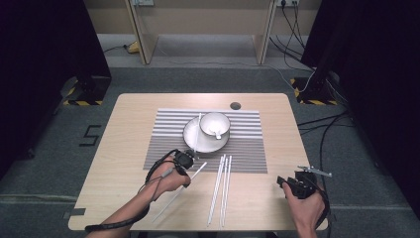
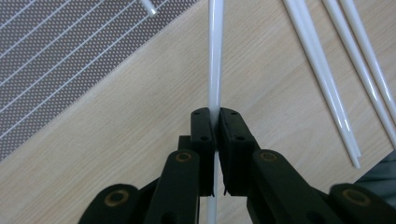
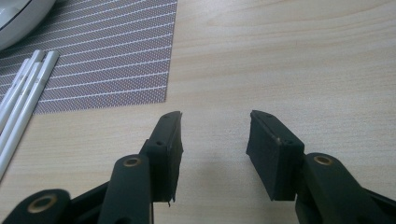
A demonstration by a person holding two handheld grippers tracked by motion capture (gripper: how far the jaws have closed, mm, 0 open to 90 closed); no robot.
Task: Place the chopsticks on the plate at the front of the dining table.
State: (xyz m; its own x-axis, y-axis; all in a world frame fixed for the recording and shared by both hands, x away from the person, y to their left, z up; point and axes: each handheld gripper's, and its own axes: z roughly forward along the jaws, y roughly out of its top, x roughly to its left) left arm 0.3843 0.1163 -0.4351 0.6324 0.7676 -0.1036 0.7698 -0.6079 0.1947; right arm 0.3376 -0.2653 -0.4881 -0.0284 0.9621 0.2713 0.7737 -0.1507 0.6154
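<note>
My left gripper (image 1: 187, 167) (image 2: 215, 115) is shut on a white chopstick (image 1: 176, 198) (image 2: 215, 56) near the placemat's front edge; the stick runs between the pads, slanting over the bare wood. Three more white chopsticks (image 1: 221, 188) (image 2: 336, 79) lie side by side just to the right. A white plate (image 1: 190, 139) on the striped placemat (image 1: 247, 148) carries a white bowl (image 1: 214, 124) with a spoon in it, and another chopstick (image 1: 197, 136) leans across the plate. My right gripper (image 1: 283, 182) (image 3: 215, 135) stands open over bare table at the front right, with nothing between its fingers.
The wooden table (image 1: 129, 139) has a dark round hole (image 1: 235, 105) at its back edge. In the right gripper view the placemat's corner (image 3: 140, 88) and the chopstick ends (image 3: 28, 79) lie to the left. Dark stands and cables surround the table on the floor.
</note>
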